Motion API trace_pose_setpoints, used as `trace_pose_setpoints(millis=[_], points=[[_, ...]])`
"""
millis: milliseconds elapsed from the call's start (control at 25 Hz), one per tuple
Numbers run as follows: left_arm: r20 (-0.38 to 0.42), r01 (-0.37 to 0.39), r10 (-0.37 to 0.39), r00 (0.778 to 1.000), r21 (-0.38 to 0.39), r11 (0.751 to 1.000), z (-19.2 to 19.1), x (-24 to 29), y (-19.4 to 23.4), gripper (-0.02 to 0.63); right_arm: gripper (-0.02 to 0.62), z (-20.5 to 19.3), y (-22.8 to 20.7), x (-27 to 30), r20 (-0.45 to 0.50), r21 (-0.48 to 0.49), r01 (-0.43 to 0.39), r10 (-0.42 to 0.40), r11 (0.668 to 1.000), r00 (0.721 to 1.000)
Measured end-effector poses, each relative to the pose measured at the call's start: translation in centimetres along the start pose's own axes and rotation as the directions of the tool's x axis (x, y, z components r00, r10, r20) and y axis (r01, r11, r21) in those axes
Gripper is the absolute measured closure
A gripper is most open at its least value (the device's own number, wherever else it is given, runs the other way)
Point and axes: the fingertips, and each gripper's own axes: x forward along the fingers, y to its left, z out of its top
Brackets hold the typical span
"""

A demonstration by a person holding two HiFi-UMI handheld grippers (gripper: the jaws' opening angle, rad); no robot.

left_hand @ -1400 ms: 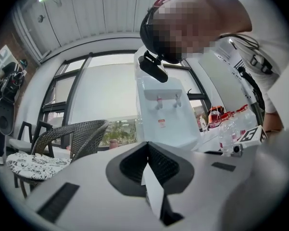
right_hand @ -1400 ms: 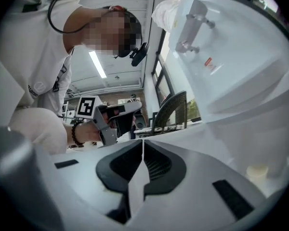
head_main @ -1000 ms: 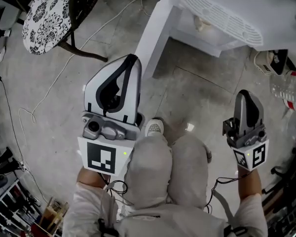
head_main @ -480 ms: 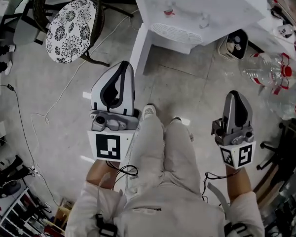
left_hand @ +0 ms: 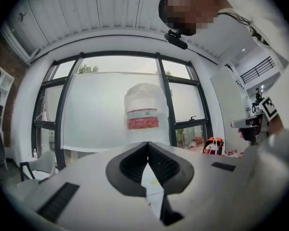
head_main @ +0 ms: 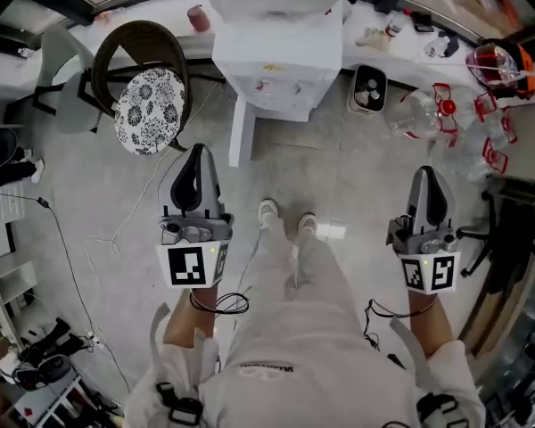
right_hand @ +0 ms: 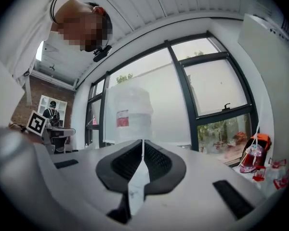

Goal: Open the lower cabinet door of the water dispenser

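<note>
**Left gripper (head_main: 196, 156) and right gripper (head_main: 427, 176): jaws pressed together, empty; door (head_main: 242, 132) open**

Both grippers are held level, one on each side of the person's legs (head_main: 290, 266), with nothing between the jaws. The dispenser (head_main: 281, 65) stands ahead, well apart from both, with a bottle (left_hand: 143, 110) on top. Its lower door is swung out toward the person. A chair (head_main: 150, 105) is left of it, a bin (head_main: 368, 87) right.
</note>
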Motion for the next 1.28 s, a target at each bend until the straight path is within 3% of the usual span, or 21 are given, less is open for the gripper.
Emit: trace_pose_setpoints(millis=[160,320,680,1280], points=[[0.013,0.028,-0.028,1.0,-0.022,0.999,5.3,0.1,-0.4,0.603,0.572,6.1,-1.0,-1.7,0.042,-0.02,0.061,-0.06,0.998,0.997],[0.039,0.053,-0.052,0.998,-0.026,0.998,8.2,0.0,-1.0,0.603,0.572,9.0,-2.0,-3.4,0.074,-0.054,0.121,-0.117,0.991,0.99],[0.065,0.097,-0.094,0.993,-0.039,0.995,10.5,-1.3,-2.6,0.603,0.583,9.7,-3.1,-7.4,0.057,0.002,0.198,-0.198,0.98,0.979],[0.096,0.109,-0.105,0.99,-0.04,0.993,12.4,-2.4,-3.1,0.603,0.583,10.2,-1.2,-8.5,0.065,-0.038,0.171,-0.168,0.985,0.984]])
